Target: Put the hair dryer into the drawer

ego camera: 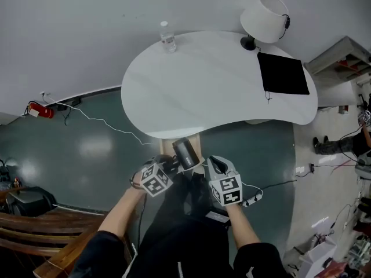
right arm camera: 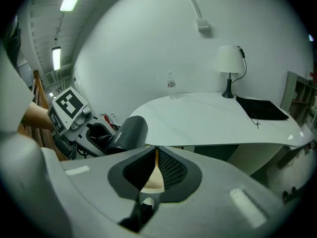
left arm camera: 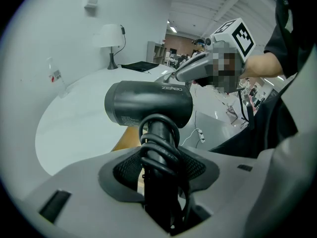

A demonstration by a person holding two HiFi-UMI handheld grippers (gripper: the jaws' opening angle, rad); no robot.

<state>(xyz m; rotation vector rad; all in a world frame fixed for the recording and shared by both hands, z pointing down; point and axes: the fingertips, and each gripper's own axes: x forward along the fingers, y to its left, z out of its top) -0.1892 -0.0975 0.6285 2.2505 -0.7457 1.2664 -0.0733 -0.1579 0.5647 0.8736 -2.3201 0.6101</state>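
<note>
Table point(ego camera: 214, 86): white and rounded, fills the upper middle of the head view, with a lamp point(ego camera: 265, 17) and a black mat point(ego camera: 282, 74) at its upper right
Wooden part point(ego camera: 167, 146): tan, under the table's near edge at frame centre, half covered by the hair dryer; I cannot tell if it is a drawer
Hair dryer point(ego camera: 186, 153): dark grey, just below frame centre, held in the air before the table's near edge; the head view hides its handle behind the left gripper, while the left gripper view point(left arm camera: 148, 103) shows the barrel lying crosswise with pale lettering on its side
Cord point(left arm camera: 158, 145): black, wound round the handle; its end is out of sight
Left gripper point(left arm camera: 158, 170): fingers clamped on the wrapped handle
Right gripper point(right arm camera: 155, 152): fingers closed together with nothing between; in the head view it sits just right of the dryer, apart from it
</note>
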